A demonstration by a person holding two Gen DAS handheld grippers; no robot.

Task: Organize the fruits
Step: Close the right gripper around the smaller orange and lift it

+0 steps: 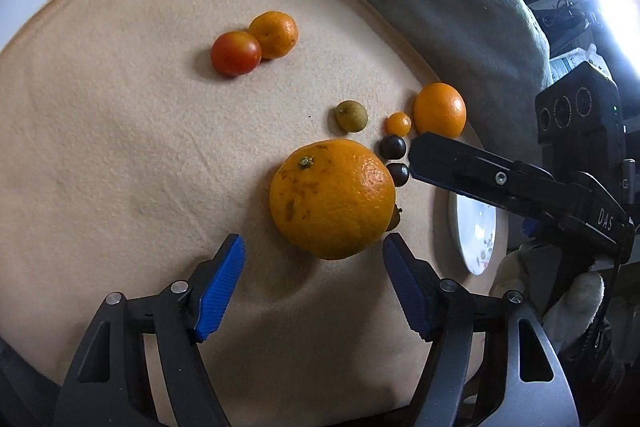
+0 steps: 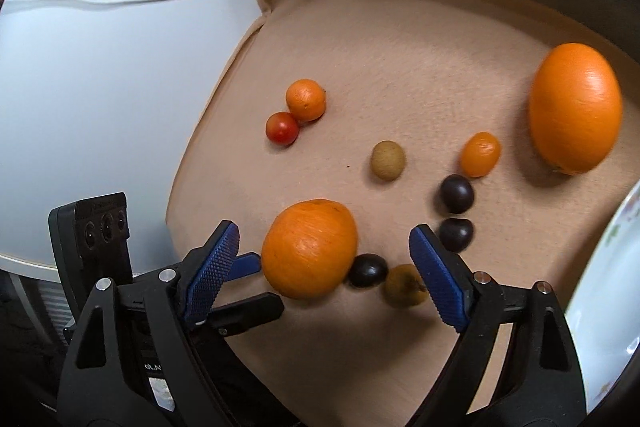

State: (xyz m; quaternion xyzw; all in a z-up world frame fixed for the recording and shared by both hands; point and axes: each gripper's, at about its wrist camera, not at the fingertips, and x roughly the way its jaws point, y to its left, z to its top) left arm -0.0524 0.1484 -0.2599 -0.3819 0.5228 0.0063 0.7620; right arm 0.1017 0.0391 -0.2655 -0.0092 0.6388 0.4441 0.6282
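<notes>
both grippers' fingers (image 1: 224, 267) apart, empty; two big oranges (image 2: 310, 247), three dark fruits (image 2: 457, 194).

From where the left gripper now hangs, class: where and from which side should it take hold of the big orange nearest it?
Grip the big orange across its widest middle, coming down from above with the open left gripper. It is round, its stem end tilted up, cloth bare on one side; a small fruit touches the other, so mind that pad.
</notes>
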